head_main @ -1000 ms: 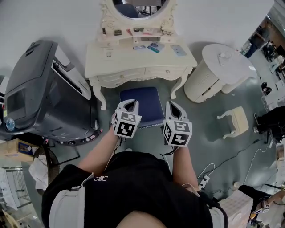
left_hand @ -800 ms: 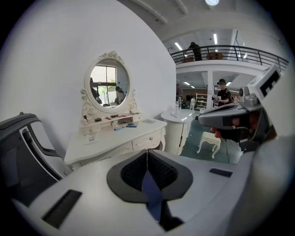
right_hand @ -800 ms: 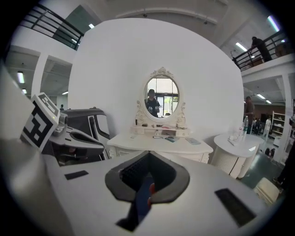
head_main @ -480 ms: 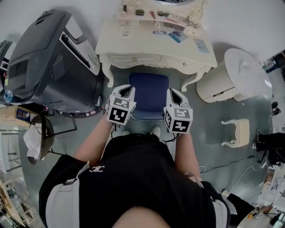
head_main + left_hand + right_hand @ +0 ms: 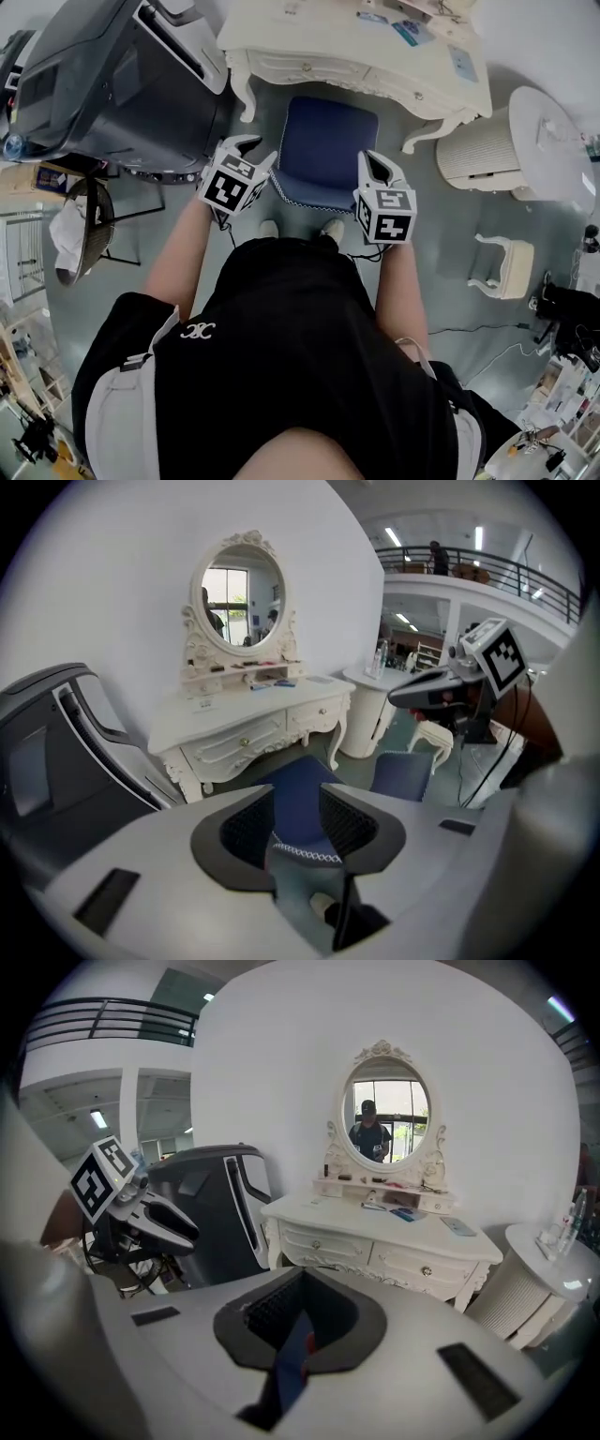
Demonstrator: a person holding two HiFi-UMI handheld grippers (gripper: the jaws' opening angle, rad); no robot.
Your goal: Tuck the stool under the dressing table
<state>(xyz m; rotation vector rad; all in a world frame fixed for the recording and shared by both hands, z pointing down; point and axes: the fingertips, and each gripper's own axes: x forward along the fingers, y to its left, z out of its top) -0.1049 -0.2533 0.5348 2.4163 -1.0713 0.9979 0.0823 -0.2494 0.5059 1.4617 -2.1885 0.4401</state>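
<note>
The stool [image 5: 323, 150], with a dark blue cushion and white trim, stands on the floor just in front of the cream dressing table [image 5: 356, 52]. My left gripper [image 5: 247, 145] hovers by the stool's left side, and my right gripper [image 5: 373, 161] by its right side. In the left gripper view the jaws of the left gripper [image 5: 298, 822] stand apart, and the stool [image 5: 300, 803] shows through the gap below them. The right gripper [image 5: 300, 1321] has its jaws together, with only a thin blue sliver between them. The dressing table [image 5: 394, 1241] carries an oval mirror [image 5: 384, 1124].
A large dark grey reclining machine [image 5: 103, 75] stands left of the table. On the right stand a round white ribbed cabinet [image 5: 506, 141] and a small cream footstool [image 5: 506, 267]. Cables [image 5: 469, 328] lie on the floor. The person's shoes [image 5: 330, 228] are right behind the stool.
The left jaws have parted from shut to open. The dressing table has slid to the top of the head view, and the stool now shows fully in front of it.
</note>
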